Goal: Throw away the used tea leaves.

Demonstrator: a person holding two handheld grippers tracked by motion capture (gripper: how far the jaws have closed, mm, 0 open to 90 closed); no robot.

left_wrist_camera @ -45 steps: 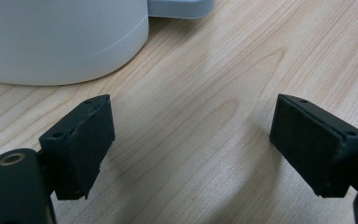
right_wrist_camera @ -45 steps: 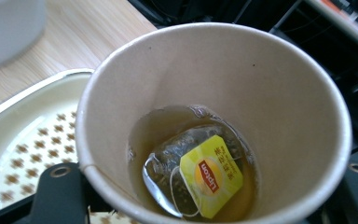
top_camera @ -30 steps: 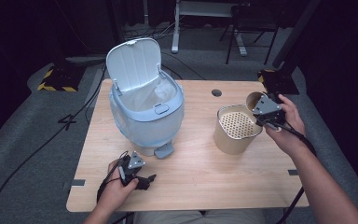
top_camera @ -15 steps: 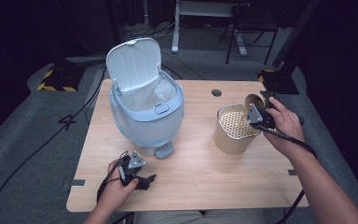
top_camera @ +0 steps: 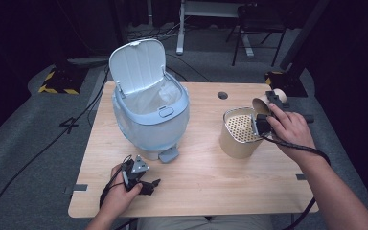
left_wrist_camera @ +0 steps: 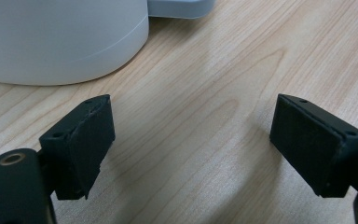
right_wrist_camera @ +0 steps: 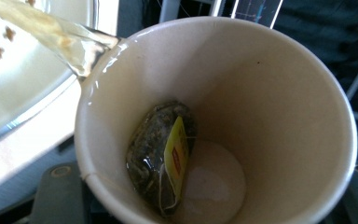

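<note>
Over on the right side of the table, the right gripper (top_camera: pixel 263 115) has a paper cup (top_camera: pixel 262 103) clamped between its jaws, tipped over toward the tan bin with the perforated strainer top (top_camera: pixel 242 129). From the right gripper view you're looking straight into the cup (right_wrist_camera: pixel 223 116): pale tea (right_wrist_camera: pixel 60 39) is running off its rim in a thin stream onto the white perforated strainer (right_wrist_camera: pixel 14 60), and a wet tea bag (right_wrist_camera: pixel 161 154) with a yellow tag (right_wrist_camera: pixel 176 156) is stuck to the inside wall near the bottom. The cup is basically on its side, mouth facing the camera, so the bag is just hanging on while the liquid goes. You can see one black jaw pressed against the outside of the cup at the lower left of that view, so yeah, it's gripping the cup for sure.

The left gripper (top_camera: pixel 141 179) is doing nothing much. It sits low on the wooden table (top_camera: pixel 206 172) near the front edge, just in front of the big pale blue trash can (top_camera: pixel 151 120), whose lid (top_camera: pixel 136 64) stands flipped open. In the left gripper view its jaws are spread wide apart with only bare wood (left_wrist_camera: pixel 205 116) between them, nothing held, and the can's rounded base (left_wrist_camera: pixel 60 42) and foot pedal (left_wrist_camera: pixel 182 7) show just ahead.
</note>
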